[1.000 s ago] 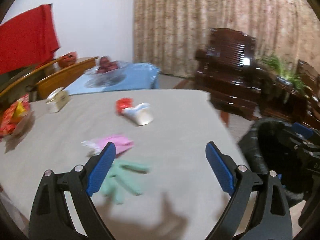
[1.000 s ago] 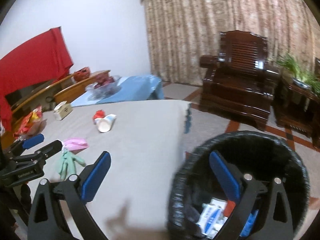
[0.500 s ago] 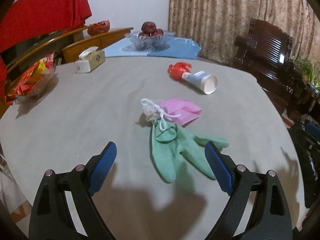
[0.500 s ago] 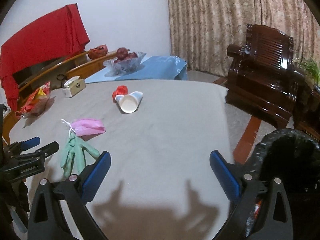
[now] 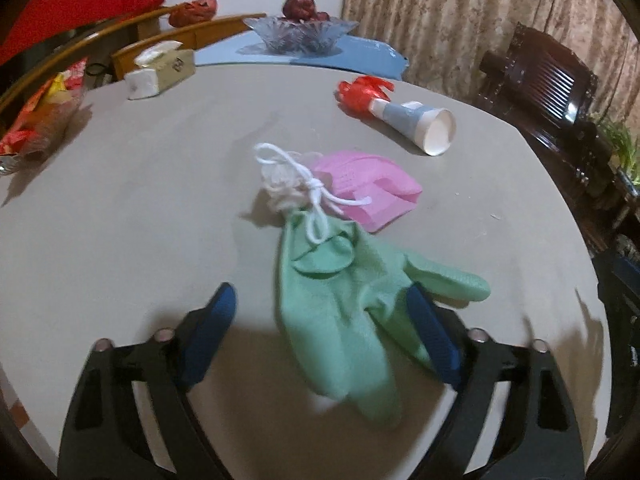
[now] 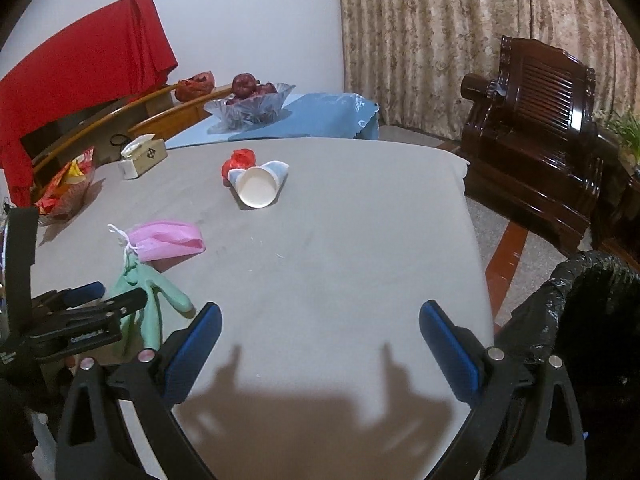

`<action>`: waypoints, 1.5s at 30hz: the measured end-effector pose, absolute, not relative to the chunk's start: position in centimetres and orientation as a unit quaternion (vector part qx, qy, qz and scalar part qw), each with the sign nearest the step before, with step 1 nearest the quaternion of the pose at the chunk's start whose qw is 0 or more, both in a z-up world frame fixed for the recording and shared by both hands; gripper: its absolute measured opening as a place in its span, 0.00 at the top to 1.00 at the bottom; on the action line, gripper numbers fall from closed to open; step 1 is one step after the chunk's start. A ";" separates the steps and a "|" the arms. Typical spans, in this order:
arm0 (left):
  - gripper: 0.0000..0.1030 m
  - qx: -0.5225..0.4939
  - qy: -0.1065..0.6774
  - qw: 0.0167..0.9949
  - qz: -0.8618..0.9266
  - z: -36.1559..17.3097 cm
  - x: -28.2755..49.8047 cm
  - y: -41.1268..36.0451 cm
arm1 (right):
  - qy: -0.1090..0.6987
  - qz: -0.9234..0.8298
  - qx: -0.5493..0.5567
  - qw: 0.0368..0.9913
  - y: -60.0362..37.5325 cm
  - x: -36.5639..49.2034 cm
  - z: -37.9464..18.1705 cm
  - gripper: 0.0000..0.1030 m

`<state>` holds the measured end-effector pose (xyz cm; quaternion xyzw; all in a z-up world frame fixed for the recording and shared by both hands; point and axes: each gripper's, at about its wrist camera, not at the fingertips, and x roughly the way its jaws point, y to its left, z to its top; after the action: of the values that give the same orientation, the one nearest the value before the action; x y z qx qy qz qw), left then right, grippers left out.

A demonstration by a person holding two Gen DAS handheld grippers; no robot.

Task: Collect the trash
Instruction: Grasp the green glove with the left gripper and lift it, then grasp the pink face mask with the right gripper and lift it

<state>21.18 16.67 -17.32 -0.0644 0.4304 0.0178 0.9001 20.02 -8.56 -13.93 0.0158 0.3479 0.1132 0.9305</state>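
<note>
Now we see our left gripper (image 5: 320, 336) spread wide around the limp mint-green rubber glove (image 5: 344, 300) on the grey table (image 5: 140, 208), gripping nothing. At twelve o'clock from the glove lies a crumpled pink face mask (image 5: 368, 188). Our right gripper (image 6: 320, 344) gapes empty, the black-lined trash bin (image 6: 592, 312) at its three o'clock.

The left wrist camera sits low and close over the table's (image 5: 120, 220) near edge; the right one looks from farther back. Both face the curtain (image 6: 420, 40).
</note>
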 end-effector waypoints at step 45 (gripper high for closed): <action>0.82 -0.085 0.407 0.909 0.037 -15.5 18.8 26.5 | 0.365 0.202 -0.027 0.908 7.1 28.2 -14.9 0.06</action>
<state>18.83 26.49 -15.54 -0.0849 0.4071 0.0368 0.9087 28.22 7.07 -14.88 -0.0267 0.3653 0.2019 0.9083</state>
